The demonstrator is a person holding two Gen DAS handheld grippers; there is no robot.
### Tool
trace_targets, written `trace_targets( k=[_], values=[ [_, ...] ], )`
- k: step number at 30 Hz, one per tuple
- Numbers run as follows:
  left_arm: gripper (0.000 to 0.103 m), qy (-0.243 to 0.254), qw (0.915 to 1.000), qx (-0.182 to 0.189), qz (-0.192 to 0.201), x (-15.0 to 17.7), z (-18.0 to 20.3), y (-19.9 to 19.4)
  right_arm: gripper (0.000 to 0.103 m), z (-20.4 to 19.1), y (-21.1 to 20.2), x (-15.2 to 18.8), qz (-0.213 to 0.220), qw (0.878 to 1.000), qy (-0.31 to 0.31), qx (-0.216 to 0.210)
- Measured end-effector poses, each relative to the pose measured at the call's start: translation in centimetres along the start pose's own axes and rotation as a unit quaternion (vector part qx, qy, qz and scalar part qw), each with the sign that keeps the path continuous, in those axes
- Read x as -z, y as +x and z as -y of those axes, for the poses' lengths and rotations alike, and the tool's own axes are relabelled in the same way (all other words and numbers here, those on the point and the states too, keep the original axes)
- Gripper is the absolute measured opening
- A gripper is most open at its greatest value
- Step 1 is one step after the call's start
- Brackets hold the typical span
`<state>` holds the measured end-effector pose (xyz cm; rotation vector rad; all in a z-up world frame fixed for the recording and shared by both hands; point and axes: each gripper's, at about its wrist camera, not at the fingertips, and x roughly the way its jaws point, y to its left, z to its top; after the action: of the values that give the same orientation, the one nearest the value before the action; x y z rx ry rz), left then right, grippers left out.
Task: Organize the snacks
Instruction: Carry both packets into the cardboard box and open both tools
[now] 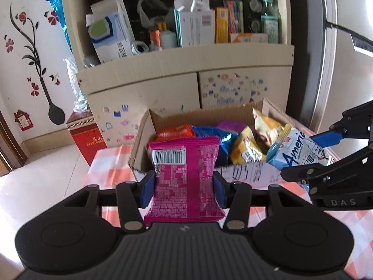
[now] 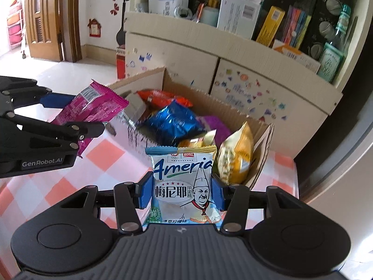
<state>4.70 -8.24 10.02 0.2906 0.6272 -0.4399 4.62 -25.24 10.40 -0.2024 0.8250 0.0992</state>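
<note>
Grippers both loaded: left gripper (image 1: 183, 186) clamps pink packet (image 1: 184, 177), right gripper (image 2: 181, 192) clamps blue packet (image 2: 184, 184), both held just short of box (image 1: 200, 114). Risk: slick film slipping; packets colliding.

a pink and white checked tablecloth (image 2: 109, 161) is spread underneath. behind it, a cream cabinet (image 1: 163, 70) is covered in little stickers, its shelf crammed with boxes (image 1: 112, 30) and a green glass bottle (image 1: 268, 11). flower decals (image 1: 25, 35) are stuck on the wall, and a wooden door (image 2: 46, 18) is seen further left.
</note>
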Motion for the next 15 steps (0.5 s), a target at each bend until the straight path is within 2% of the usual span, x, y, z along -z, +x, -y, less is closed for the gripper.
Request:
trace_targets(
  k=[15],
  values=[
    [0.05, -0.001, 0.9989, -0.015, 0.045, -2.7, -0.6, -0.4, 0.057, 0.8, -0.8, -2.7, 0.054, 0.998, 0.022, 0.035]
  ],
)
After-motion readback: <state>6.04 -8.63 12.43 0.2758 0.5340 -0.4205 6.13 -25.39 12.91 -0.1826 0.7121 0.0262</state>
